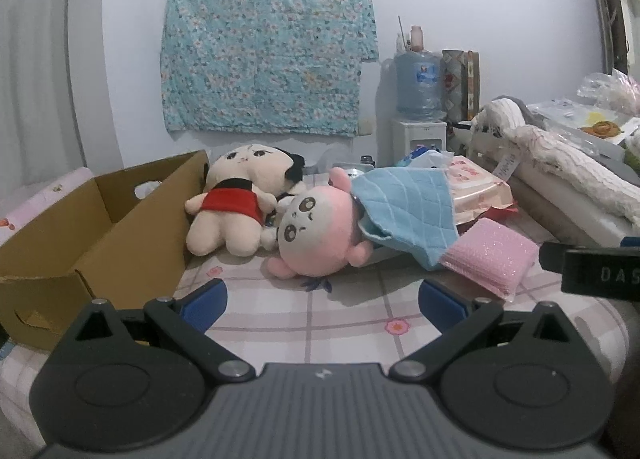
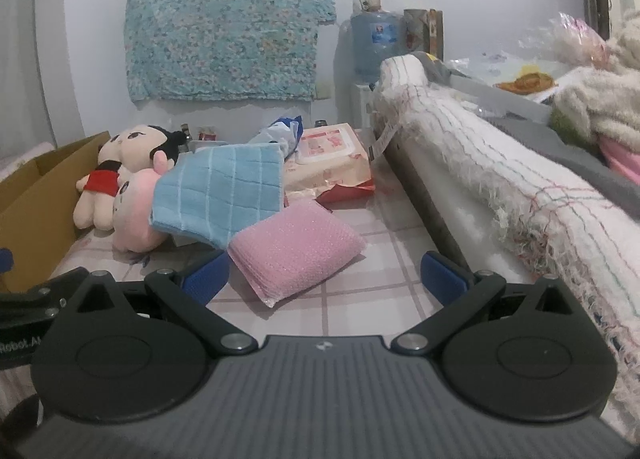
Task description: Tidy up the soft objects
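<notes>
A pink plush doll (image 1: 316, 235) lies on the checked bed sheet (image 1: 352, 323), partly under a blue quilted cloth (image 1: 404, 207). A cream doll in a red shirt (image 1: 236, 203) lies behind it, against an open cardboard box (image 1: 80, 227). A pink sponge pad (image 1: 492, 255) lies to the right. My left gripper (image 1: 324, 305) is open and empty, just in front of the pink doll. My right gripper (image 2: 326, 277) is open and empty, close in front of the pink sponge pad (image 2: 296, 251). The blue cloth (image 2: 220, 195), pink doll (image 2: 134, 219), red-shirt doll (image 2: 108, 179) and box (image 2: 36, 211) lie to its left.
A pack of wet wipes (image 2: 328, 163) lies behind the cloth. A rolled white blanket (image 2: 500, 163) runs along the right side. A water dispenser with a blue bottle (image 1: 416, 83) stands at the wall, under a floral cloth (image 1: 268, 47). The other gripper's body (image 1: 592, 271) shows at right.
</notes>
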Demonstrator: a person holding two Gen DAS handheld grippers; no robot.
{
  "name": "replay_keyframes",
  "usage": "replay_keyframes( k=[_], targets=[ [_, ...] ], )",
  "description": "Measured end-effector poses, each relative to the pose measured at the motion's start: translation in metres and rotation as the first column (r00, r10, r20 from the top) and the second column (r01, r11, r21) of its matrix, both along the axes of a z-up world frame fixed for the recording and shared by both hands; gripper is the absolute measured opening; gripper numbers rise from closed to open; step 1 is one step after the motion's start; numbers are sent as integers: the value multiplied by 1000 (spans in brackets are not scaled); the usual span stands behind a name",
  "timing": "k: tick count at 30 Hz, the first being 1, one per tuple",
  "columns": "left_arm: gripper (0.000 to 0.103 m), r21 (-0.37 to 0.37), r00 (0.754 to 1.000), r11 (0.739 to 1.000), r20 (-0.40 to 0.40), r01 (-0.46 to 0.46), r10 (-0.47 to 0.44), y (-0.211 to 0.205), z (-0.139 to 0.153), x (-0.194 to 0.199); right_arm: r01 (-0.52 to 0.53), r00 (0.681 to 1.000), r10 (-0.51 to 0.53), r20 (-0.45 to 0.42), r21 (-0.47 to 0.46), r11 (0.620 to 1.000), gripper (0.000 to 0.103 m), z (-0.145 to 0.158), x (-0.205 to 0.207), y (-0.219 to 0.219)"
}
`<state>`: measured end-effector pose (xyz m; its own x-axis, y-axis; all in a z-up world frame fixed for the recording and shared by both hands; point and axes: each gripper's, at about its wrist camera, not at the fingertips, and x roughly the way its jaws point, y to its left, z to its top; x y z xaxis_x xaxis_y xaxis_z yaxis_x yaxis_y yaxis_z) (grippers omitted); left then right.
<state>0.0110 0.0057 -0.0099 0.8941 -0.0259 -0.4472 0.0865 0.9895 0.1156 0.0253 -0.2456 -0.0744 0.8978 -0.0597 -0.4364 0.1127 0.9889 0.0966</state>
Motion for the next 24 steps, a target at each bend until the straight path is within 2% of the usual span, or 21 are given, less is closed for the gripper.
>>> replay_keyframes(
  k=[17,24],
  targets=[
    [102,-59,999,998,-35,7,-9,6,-1,5,-8,1000,8,-8,-54,999,102,-3,6,10],
    [103,-48,999,999,-30,9,-11,6,-1,7,-1,1000,1,1,-47,999,102,-3,5,10]
  ],
)
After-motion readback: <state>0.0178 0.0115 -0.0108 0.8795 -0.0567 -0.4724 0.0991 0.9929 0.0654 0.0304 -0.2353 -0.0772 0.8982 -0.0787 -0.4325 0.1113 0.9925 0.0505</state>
